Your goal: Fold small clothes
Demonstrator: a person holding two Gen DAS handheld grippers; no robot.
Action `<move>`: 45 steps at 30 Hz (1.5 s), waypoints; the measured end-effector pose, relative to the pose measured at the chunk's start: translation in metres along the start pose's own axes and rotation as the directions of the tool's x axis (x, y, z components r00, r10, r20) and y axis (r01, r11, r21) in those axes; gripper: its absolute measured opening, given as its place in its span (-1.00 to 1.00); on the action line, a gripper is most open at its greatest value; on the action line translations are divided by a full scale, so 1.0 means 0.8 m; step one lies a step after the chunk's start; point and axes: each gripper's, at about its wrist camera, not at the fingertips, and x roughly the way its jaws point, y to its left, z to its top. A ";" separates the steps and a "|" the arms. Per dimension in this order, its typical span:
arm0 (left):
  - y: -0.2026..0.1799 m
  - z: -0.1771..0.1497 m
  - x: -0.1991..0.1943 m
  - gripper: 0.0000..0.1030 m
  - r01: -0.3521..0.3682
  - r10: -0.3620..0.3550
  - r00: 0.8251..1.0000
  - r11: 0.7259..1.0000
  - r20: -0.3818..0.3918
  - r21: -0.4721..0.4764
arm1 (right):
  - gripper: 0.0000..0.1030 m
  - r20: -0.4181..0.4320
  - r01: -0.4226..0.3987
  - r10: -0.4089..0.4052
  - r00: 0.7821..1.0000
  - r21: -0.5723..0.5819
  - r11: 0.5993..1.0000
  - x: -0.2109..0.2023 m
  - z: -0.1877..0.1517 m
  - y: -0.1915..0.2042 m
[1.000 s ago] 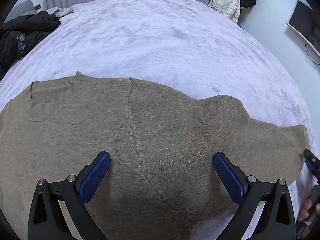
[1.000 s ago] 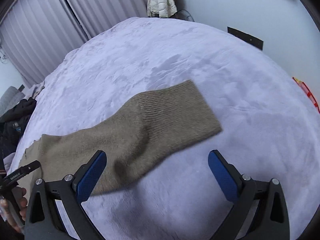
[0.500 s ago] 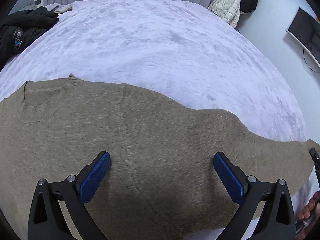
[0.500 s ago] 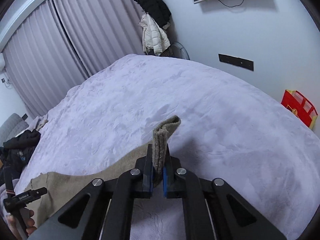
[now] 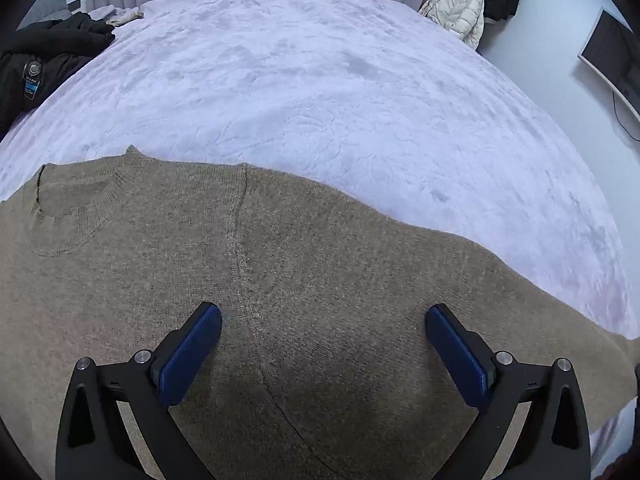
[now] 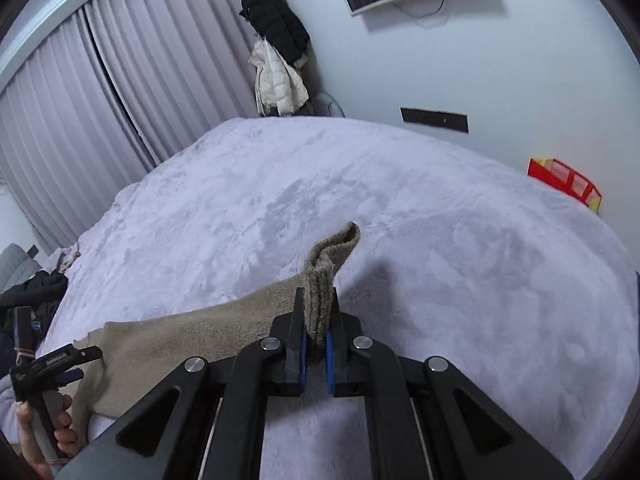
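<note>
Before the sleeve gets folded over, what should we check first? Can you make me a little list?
1. Right gripper pinching the sleeve cuff: ok, shut on it.
2. Cuff lifted off the bed: ok.
3. Left gripper ready: ok, open above the sweater body, gripping nothing.
4. Sweater body lying flat: ok in what the left camera shows.
5. Collar smooth: ok.
6. Other sleeve tidy: cannot tell, out of view.
</note>
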 end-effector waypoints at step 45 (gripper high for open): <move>0.158 -0.049 -0.088 1.00 0.020 -0.022 0.998 0.999 0.050 0.036 | -0.87 0.071 -0.074 0.110 0.991 -0.389 0.918 -0.099 0.031 0.305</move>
